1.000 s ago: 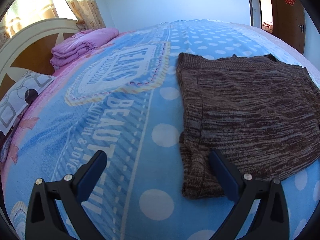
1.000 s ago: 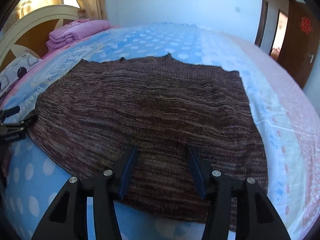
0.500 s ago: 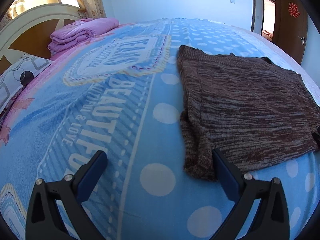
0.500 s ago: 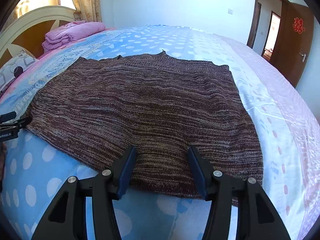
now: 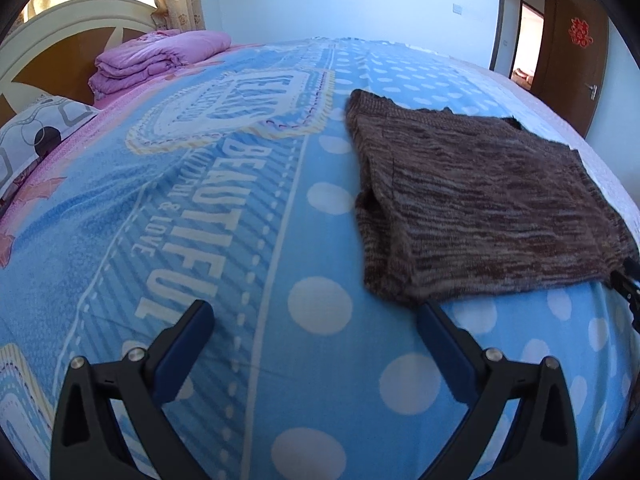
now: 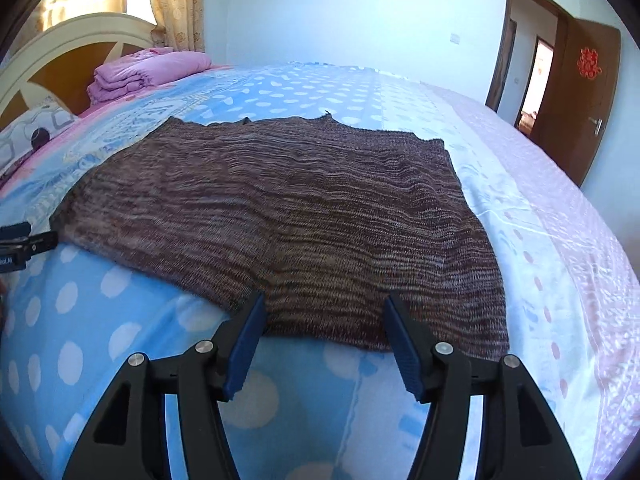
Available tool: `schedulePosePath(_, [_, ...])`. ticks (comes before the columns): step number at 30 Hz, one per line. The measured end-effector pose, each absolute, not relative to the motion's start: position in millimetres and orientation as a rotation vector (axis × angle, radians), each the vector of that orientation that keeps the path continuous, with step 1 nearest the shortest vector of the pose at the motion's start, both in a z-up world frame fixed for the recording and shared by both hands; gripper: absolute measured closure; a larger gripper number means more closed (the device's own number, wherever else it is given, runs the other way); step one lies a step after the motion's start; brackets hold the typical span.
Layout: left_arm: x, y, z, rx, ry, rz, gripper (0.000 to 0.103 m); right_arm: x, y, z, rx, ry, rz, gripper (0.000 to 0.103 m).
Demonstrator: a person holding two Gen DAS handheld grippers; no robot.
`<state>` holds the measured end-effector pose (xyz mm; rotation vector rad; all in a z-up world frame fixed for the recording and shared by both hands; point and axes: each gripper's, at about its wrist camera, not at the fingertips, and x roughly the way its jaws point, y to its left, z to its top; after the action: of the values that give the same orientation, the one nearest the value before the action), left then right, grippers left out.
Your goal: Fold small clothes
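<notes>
A home bedroom: polka-dot blue bedspread on a bed, curved headboard, folded pink quilt, curtains, wooden door.

Brown knit garment flat on blue dotted bedspread, left claw spread wide, empty

Coarse matt knit garment, soft fleece blanket

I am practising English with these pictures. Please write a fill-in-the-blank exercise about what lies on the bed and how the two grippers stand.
1. The brown knit garment lies ____ on the blue bedspread.
2. Both the left gripper and the right gripper are ____.
3. The folded pink quilt rests near the ____.

Missing words: flat; open; headboard
</notes>
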<state>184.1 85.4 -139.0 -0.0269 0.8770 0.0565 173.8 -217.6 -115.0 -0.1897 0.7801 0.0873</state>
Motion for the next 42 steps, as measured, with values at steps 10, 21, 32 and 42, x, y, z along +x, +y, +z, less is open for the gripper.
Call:
schedulePosePath(10, [186.5,119.0,-114.0,-0.069,0.818,0.079,0.000,147.6,-168.9,-108.8,-0.343,0.724,0.192,0.037])
schedulePosePath(21, [249.1,157.4,-98.9,-0.223,0.809,0.036,0.000,154.7,-61.7,-101.1,-0.505,0.645,0.366,0.037])
schedulePosePath(32, [327.2,118.8,-108.1,-0.232,0.873,-0.193,0.021,156.1,22.9,-122.3,-0.665,0.580,0.429,0.037])
schedulePosePath(42, [381.3,86.4,-127.5,-0.127,0.927,-0.263,0.030,173.0,39.2,-135.2,-0.679,0.610,0.386,0.045])
